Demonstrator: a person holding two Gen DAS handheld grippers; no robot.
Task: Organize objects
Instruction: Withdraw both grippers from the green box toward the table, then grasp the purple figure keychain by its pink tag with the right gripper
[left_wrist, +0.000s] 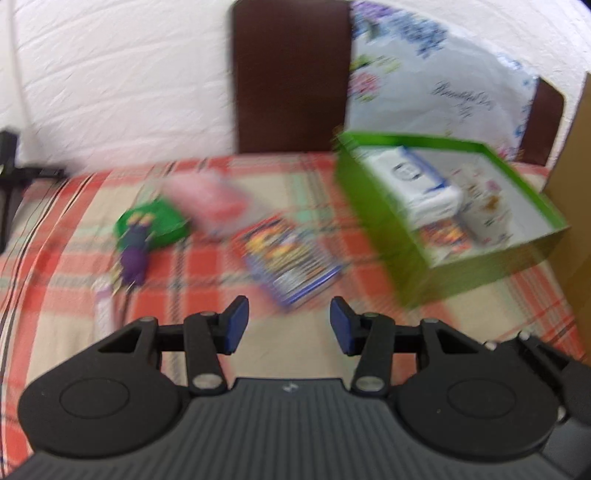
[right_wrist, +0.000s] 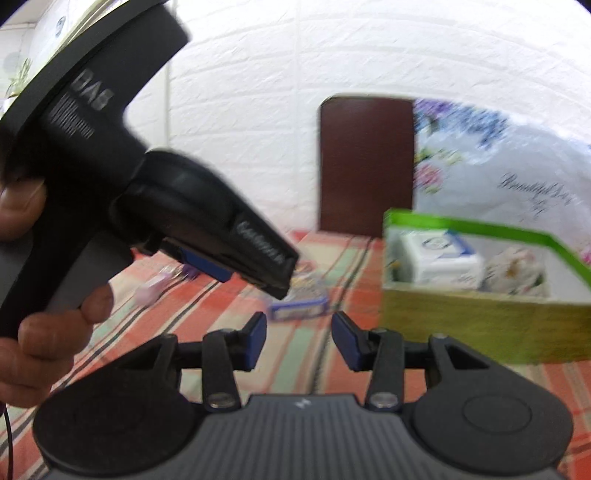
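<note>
Left tongs (left_wrist: 286, 325), seen from their own camera: the blue pads stand apart with nothing between them, poised over the checked cloth and aimed toward the loose items. Right tongs (right_wrist: 298, 341): blue pads likewise apart and empty; the jaws are opening. In the right wrist view the left tool crosses the upper left of the frame, gripped by a person's hand (right_wrist: 33, 332).

Progress. A green, open-topped cardboard box (left_wrist: 369, 192) stands at the right of the surface and already holds a white packet with blue edging (left_wrist: 417, 184), a pale printed pouch (left_wrist: 484, 192) and a small colourful packet (left_wrist: 441, 234). Left outside it are a flat, brightly printed packet with a blue border (left_wrist: 291, 266) just ahead of the left tongs, a pink soft bundle (left_wrist: 207, 203) beyond it, a green rounded item (left_wrist: 166, 221) with a purple toy-like piece (left_wrist: 135, 258) against it, and a pale lilac tube (left_wrist: 103, 299) nearest the left edge. Judged from this layout, the sorting is partly done, with about five items still to be boxed; motion blur hides their finer details.

Surface and room. The things lie on a red, cream and green plaid cloth (left_wrist: 74, 240) that covers what may be a counter or a bed; which one cannot be told. Behind it stand a dark brown chair back (left_wrist: 291, 81), a white floral-printed bag or cushion (left_wrist: 424, 74) and a white textured brick-pattern wall (left_wrist: 122, 74).
</note>
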